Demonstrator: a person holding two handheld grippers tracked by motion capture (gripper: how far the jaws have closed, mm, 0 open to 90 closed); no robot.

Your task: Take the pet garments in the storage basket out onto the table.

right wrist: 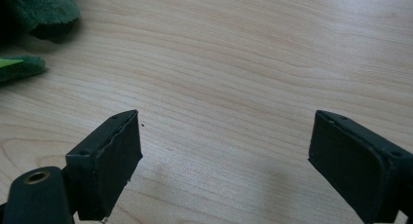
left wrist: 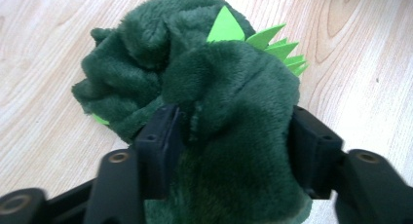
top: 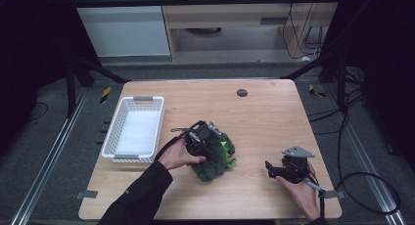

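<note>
1. A wooden table (top: 254,112) is seen from above. A white basket (top: 133,129) is placed on its left side, and a small dark round spot (top: 242,92) is seen near the far edge.
2. A dark green plush toy (top: 215,159) with bright green spikes is found near the middle of the table, just to the right of the basket. Nothing is placed between the toy and the basket.
3. The left gripper (top: 203,137) is held down over the toy by the left hand (top: 178,155), with a black sleeve (top: 142,198) reaching in from the bottom edge.
4. In the left gripper view, the toy (left wrist: 229,102) is seen bunched up between the two black jaws. The soft fur is touched on both sides, but it cannot be told if it is squeezed tight. The jaws are spread quite wide.
5. The right gripper (top: 270,167) is held low near the right front of the table by the right hand (top: 301,188), well apart from the toy.
6. In the right gripper view, its jaws are spread wide over bare wood, and nothing is held. A bit of the toy (right wrist: 41,12) is seen in the top left corner.
7. The inside of the basket looks white and bare.
</note>
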